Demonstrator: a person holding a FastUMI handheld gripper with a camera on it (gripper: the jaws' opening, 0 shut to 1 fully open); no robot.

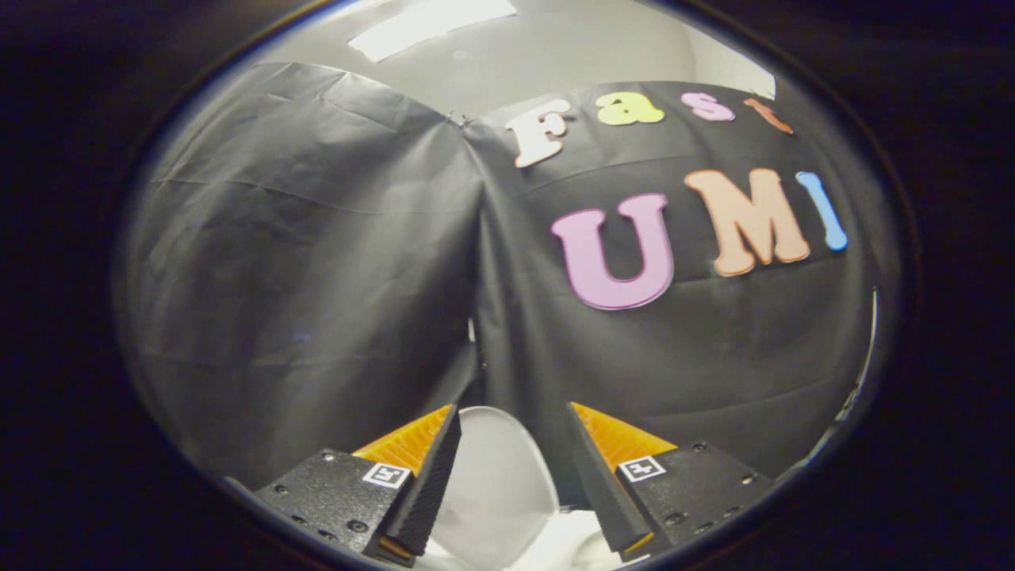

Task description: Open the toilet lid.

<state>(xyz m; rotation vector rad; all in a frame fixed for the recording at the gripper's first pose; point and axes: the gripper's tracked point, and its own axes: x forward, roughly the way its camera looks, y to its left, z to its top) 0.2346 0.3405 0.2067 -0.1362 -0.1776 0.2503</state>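
Tool (511,416) raised and level, its two fingers (432,476) spread apart, apparently gripping nothing

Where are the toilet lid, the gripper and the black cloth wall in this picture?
Lid (498,476): gripper view, on its white face, seen between the fingers.
Gripper (514,432): gripper view, in the open gap midway between its fingertips.
Wall (317,238): gripper view, on the creased cloth beyond the fingers.

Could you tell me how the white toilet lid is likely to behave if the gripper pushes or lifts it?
The toilet lid looks like one smooth, rigid white shell, so it would probably swing as a whole rather than bend. Its glossy surface may be slippery against the fingers. The gripper is open with the lid between its fingers, neither pressing; it seems raised already, so it might drop back if nudged forward.
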